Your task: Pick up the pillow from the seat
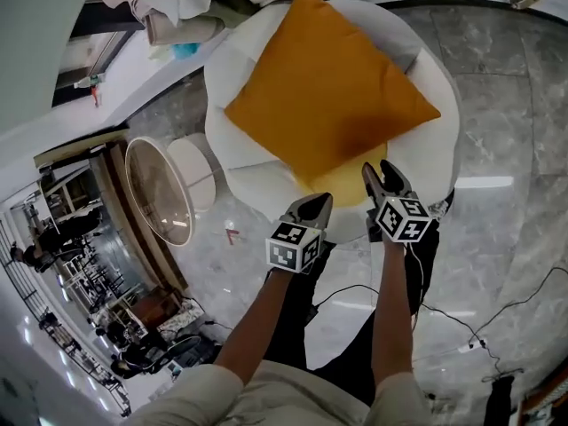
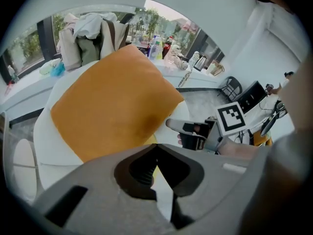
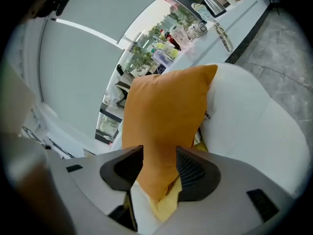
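An orange square pillow (image 1: pixel 328 96) (image 2: pixel 112 106) (image 3: pixel 166 116) lies on a round white seat (image 1: pixel 240 69) (image 3: pixel 254 126), with a yellow piece (image 1: pixel 355 185) (image 3: pixel 168 204) showing under its near corner. My right gripper (image 1: pixel 377 174) (image 3: pixel 159 151) is at that near corner. The orange corner runs down between its parted jaws and brushes the pads, but I see no squeeze on it. My left gripper (image 1: pixel 318 204) (image 2: pixel 155 146) hovers just short of the seat's front edge, jaws shut with nothing in them. The right gripper (image 2: pixel 188 131) also shows in the left gripper view.
A round glass side table (image 1: pixel 160 189) stands left of the seat. A heap of clothes (image 1: pixel 169 3) lies on the ledge behind. Cables (image 1: pixel 461 327) trail over the marble floor by the person's legs.
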Action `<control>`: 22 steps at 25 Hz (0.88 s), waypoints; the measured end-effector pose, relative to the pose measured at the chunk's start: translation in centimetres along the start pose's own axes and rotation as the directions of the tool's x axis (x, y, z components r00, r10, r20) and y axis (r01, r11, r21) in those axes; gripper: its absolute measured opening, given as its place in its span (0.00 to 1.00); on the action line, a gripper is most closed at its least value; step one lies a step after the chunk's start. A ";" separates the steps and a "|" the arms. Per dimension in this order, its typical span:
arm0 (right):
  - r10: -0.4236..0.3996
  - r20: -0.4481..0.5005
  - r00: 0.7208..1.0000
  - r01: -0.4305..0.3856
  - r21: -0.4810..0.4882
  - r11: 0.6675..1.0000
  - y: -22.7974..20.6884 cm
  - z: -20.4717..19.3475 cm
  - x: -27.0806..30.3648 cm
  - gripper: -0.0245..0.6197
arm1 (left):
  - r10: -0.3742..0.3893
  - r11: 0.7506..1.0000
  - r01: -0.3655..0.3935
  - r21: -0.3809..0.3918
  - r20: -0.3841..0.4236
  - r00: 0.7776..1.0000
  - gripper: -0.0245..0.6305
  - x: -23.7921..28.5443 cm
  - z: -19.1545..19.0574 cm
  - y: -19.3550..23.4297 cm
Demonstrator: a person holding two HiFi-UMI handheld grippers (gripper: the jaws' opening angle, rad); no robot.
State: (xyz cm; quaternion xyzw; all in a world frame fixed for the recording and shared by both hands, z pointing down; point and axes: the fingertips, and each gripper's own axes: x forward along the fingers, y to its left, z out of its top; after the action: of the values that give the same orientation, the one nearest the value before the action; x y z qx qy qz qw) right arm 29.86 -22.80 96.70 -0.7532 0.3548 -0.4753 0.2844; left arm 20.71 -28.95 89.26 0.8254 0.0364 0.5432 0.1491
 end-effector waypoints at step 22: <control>0.314 -0.013 0.949 -0.309 0.135 0.941 -1.8 -3.3 9.3 0.81 | 0.001 0.999 -0.004 -0.034 -0.088 0.996 0.05 4.8 -4.9 2.7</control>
State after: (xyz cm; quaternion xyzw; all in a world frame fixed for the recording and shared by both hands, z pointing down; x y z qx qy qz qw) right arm 30.04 -29.53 104.08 -0.6591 0.4423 -0.4593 0.3988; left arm 17.92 -29.45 96.11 0.7980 0.0329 0.5799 0.1607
